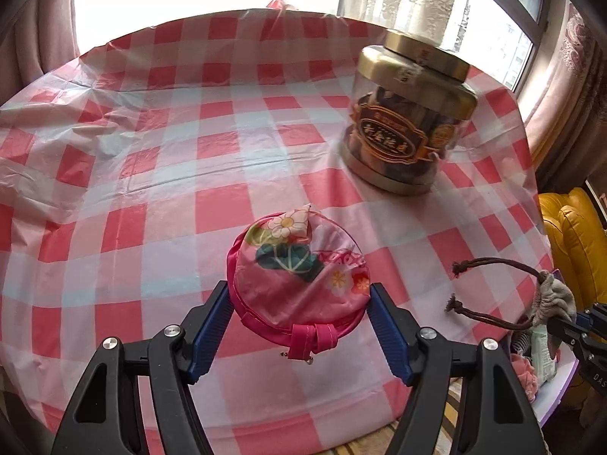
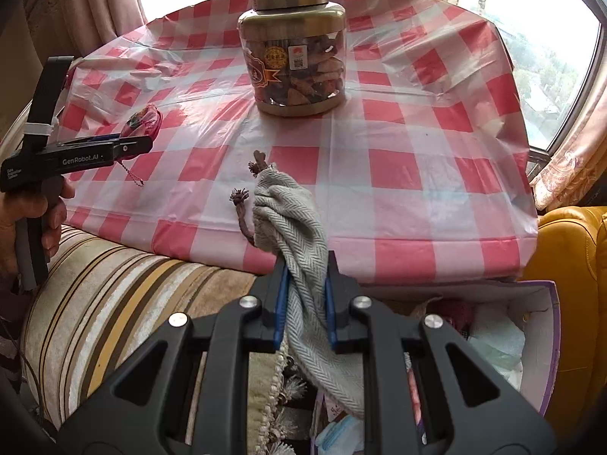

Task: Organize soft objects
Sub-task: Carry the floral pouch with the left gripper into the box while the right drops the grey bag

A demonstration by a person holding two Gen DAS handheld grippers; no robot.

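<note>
Left wrist view, tool: the left gripper (image 1: 299,318) stands fairly wide, its blue pads pressed on either side of a round pink floral pouch (image 1: 299,284).
Left wrist view, pouch place: held above the red-checked tablecloth (image 1: 151,159), not yet set down; the snack jar (image 1: 408,113) stands well apart.
Right wrist view, tool: the right gripper (image 2: 305,295) is clamped tight on a grey herringbone drawstring bag (image 2: 292,212).
Right wrist view, bag place: hanging over the table's near edge.
Right wrist view, left to do: the open box (image 2: 546,326) beneath shows more soft items; likely both held pieces await placing.

Pink floral pouch (image 1: 299,280); grey herringbone bag (image 2: 299,227); red-white checked tablecloth (image 1: 151,174).
</note>
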